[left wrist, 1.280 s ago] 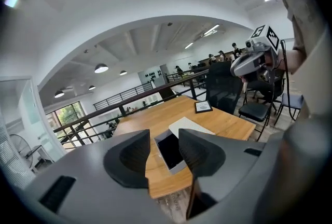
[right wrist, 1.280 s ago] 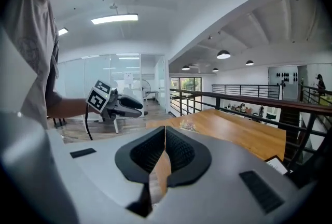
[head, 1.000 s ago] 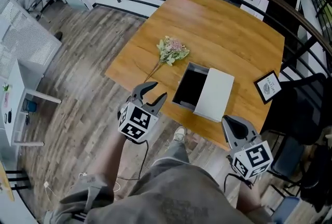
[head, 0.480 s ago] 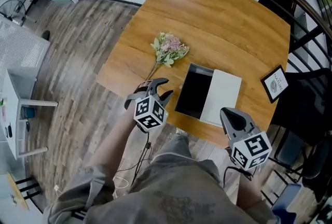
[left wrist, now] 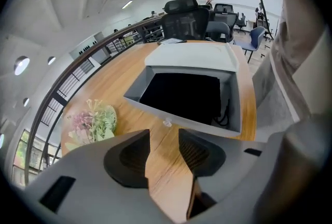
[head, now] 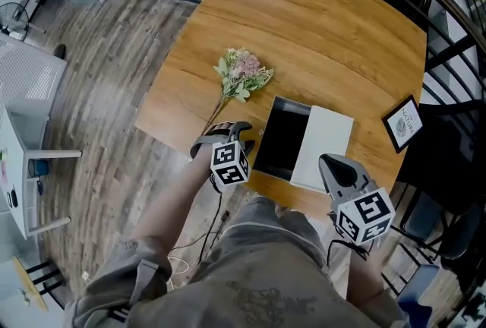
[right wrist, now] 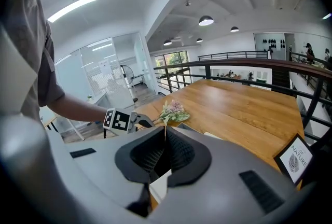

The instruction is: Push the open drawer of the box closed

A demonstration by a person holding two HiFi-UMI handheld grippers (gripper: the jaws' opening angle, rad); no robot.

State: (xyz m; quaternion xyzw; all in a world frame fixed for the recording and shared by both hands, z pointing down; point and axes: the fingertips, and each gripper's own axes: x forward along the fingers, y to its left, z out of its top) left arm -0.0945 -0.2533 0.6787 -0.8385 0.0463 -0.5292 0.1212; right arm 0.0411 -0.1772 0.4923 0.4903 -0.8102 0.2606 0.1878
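Grey open drawer of white rectangular box, front facing left tool.
Left tool nearest, jaws apart, empty; right tool closed, empty.

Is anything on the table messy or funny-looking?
Yes. The grey drawer of the white rectangular box sticks out wide open, its dark inside showing. The small pink-and-green flower bunch just lies flat on the wooden table.
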